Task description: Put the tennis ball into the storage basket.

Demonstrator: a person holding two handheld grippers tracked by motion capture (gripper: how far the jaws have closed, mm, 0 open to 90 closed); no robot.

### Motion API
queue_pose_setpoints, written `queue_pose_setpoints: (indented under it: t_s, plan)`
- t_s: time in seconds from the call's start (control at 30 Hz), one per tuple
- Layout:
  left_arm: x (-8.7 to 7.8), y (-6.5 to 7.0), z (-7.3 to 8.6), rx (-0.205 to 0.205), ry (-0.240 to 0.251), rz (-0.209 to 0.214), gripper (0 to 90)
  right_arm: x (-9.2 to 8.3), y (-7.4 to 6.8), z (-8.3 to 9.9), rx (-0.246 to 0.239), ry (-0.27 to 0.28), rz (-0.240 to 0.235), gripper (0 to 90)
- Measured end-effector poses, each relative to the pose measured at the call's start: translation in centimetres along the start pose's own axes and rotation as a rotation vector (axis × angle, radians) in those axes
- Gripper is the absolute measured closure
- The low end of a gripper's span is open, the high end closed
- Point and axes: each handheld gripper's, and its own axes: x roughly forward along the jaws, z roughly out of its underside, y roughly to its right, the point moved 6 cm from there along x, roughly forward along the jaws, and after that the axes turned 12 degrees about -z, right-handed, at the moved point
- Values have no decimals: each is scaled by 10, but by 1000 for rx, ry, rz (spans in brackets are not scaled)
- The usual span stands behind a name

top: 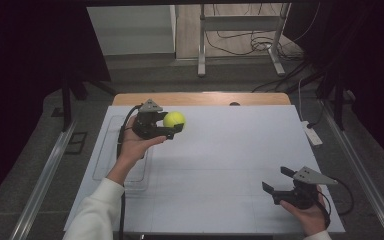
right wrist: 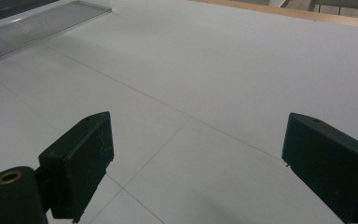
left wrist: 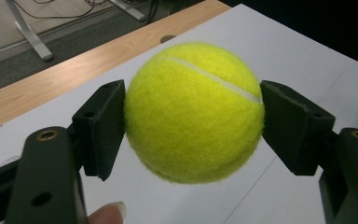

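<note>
the white, flat worktop (top: 220, 170) carries faint ruled lines and a clear, shallow plastic tray (top: 111, 150) along its left side; a wooden edge strip (top: 200, 98) runs along the far side.

the left tongs (top: 177, 126) are held above the far left part of the worktop, just right of the tray. they pinch a yellow-green felt tennis ball (left wrist: 193, 112) across its widest line, one black pad on each side, and the ball appears to hang clear of the surface. the right tongs (top: 276, 181) rest near the front right corner, well apart from the ball, jaws spread with nothing between them.

judged step: carrying the gripped ball to a set-down place.

procedure:
- keep the pads on the ball's equator; a grip above or below it would likely squeeze the ball out.
- hold the pressure steady; felt gives little purchase on smooth pads.
- move level and slowly, avoiding wrist roll.
- lower until the ball touches the surface before releasing, since a round ball will probably roll on the flat worktop.
- if the tray is the goal, clear its rim first.
- keep the right tongs ready to stop a stray roll.
</note>
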Motion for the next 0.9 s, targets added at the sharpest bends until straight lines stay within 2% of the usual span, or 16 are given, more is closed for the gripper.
queue_pose_setpoints:
  t_s: [0.9]
  plan:
    - [-11,-12,3,-23,25,-26,273,0,0,0,2,2,3,91]
